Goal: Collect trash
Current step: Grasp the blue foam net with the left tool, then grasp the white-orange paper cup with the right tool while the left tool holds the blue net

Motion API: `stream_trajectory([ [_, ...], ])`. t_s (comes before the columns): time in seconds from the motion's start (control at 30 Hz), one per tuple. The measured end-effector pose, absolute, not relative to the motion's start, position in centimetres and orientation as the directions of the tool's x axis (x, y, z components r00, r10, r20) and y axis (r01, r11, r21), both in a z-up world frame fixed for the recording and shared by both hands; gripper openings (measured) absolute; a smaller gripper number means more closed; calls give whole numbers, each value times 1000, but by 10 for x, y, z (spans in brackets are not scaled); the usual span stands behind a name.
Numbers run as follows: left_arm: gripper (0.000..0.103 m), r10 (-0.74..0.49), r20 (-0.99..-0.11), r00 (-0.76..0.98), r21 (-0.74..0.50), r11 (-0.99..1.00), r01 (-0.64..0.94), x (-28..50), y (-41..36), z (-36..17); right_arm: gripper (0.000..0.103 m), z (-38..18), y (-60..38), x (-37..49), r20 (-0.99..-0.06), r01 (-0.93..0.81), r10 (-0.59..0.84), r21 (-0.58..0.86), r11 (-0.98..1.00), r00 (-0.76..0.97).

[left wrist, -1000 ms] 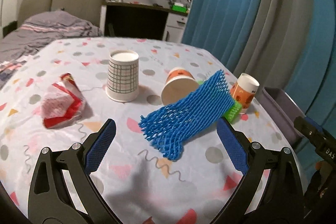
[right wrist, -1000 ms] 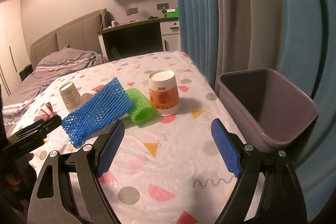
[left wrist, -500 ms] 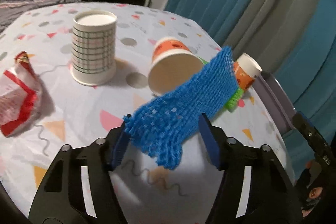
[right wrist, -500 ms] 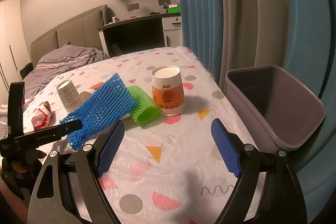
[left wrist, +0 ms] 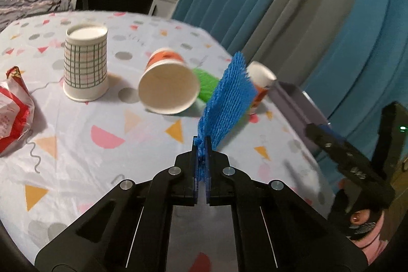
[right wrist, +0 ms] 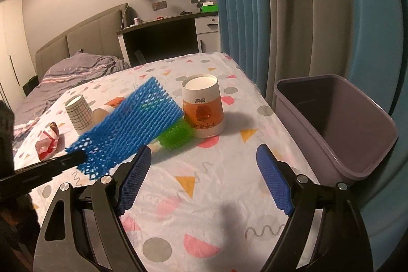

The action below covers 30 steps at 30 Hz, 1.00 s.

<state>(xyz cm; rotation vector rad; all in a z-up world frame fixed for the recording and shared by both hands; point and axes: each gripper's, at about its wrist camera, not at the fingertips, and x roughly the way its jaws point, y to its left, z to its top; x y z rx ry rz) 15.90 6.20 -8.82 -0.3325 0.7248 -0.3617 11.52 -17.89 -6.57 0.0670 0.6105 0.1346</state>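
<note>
A blue foam net sleeve point(left wrist: 228, 103), open-meshed and flattened, rises from the left gripper point(left wrist: 203, 147), whose jaws are clamped tight on its lower end; its long axis runs up and away toward one o'clock in the left wrist view, free end raised above the patterned tablecloth point(left wrist: 102, 165). Behind it lies a green net sleeve point(right wrist: 176, 135), with an orange-printed cup point(right wrist: 204, 106) upside down at three o'clock of that. The right gripper point(right wrist: 204, 177) hangs wide open, empty, beside the grey bin point(right wrist: 357, 139).

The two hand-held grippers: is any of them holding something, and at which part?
The left hand-held gripper is shut on the blue foam net, pinching its near frayed end. The right hand-held gripper is open and holds nothing.
</note>
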Motion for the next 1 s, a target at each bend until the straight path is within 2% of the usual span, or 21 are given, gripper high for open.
stream_trajectory([
  [0.27, 2, -422, -458, 783, -443, 871, 210, 122, 73, -49, 82, -63, -179, 115, -561, -110, 146, 97, 989, 815],
  [0.5, 2, -357, -397, 845, -400, 896, 191, 101, 84, -18, 82, -60, -176, 120, -547, -116, 149, 95, 989, 824],
  [1.0, 2, -299, -365, 882, -392, 908, 146, 111, 93, -2, 81, -69, -168, 191, -557, -96, 106, 47, 994, 823],
])
